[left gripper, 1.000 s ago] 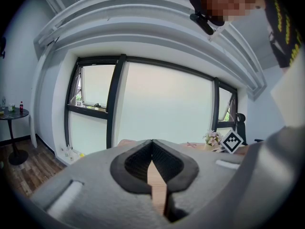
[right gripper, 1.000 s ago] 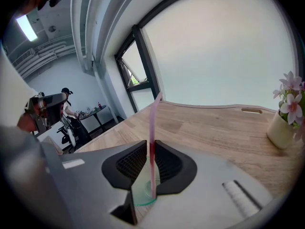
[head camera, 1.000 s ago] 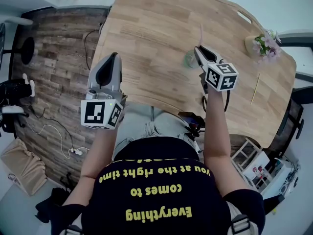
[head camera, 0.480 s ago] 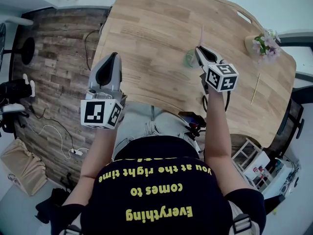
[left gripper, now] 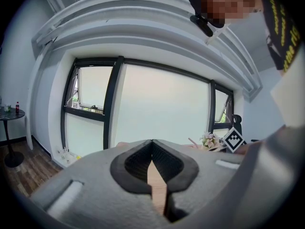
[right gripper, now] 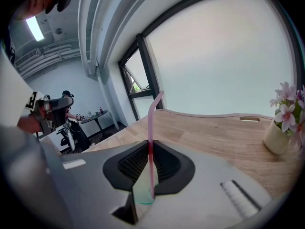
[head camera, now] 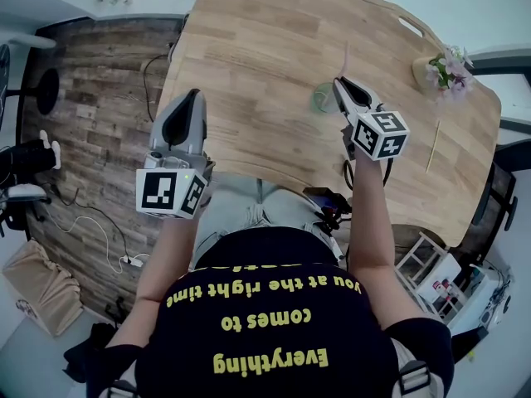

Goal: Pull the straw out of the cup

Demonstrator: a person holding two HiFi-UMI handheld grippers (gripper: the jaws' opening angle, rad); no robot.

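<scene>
While straw (right gripper: 151,118) stands in cup (head camera: 323,99) | right tool (right gripper: 150,147), jaws just closing, pinches it | left tool (left gripper: 152,142) pressed together

The person's black T-shirt (head camera: 265,326) carries yellow print, upside down in the head view: "Everything comes to you at the right time". In the left gripper view the same yellow letters show only partly and cannot be read

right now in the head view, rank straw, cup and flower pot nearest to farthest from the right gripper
1. pink straw, pinched in the right gripper, whose jaws have just closed on it
2. clear cup, just left of the jaws
3. flower pot, far off to the right
</scene>
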